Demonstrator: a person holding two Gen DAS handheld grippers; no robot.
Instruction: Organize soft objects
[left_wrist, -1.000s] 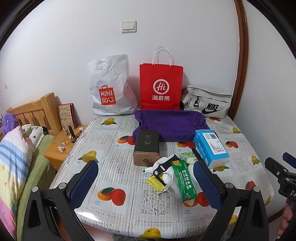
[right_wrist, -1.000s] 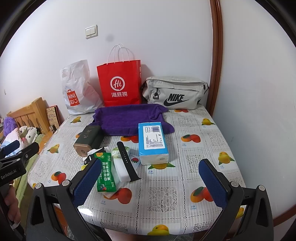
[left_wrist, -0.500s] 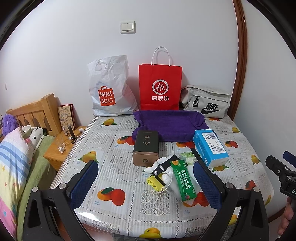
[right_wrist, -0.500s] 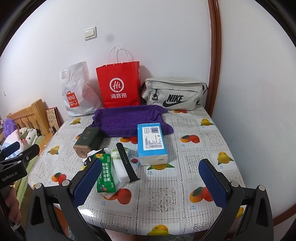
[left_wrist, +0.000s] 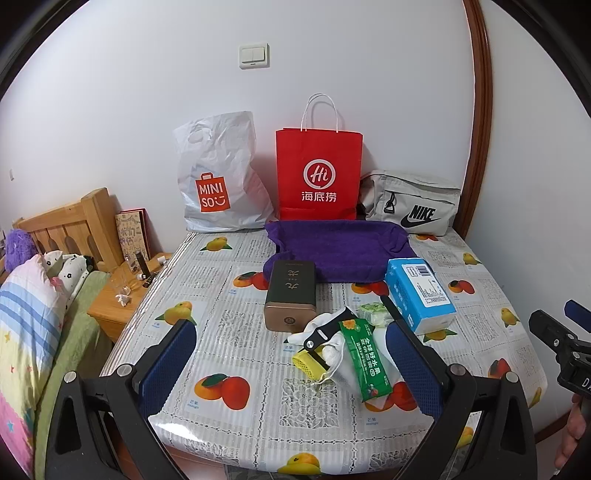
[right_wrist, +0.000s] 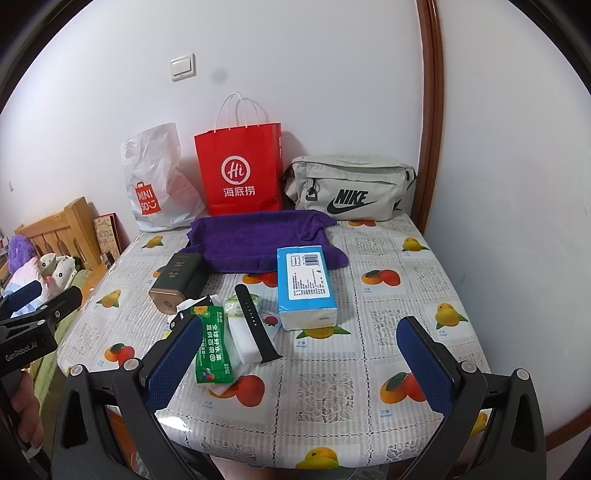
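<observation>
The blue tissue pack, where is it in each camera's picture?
Left wrist view: the tissue pack lies right of centre, just in front of the purple towel's right end.
Right wrist view: the tissue pack lies near the centre, its far end on the purple towel's front edge.
Shared landmark: the red bag stands at the wall behind the towel.

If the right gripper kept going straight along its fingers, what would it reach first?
Probably the blue tissue pack, which lies nearest the centre line between the open right gripper's fingers. The black watch strap sits just left of that line; depth is uncertain.
</observation>
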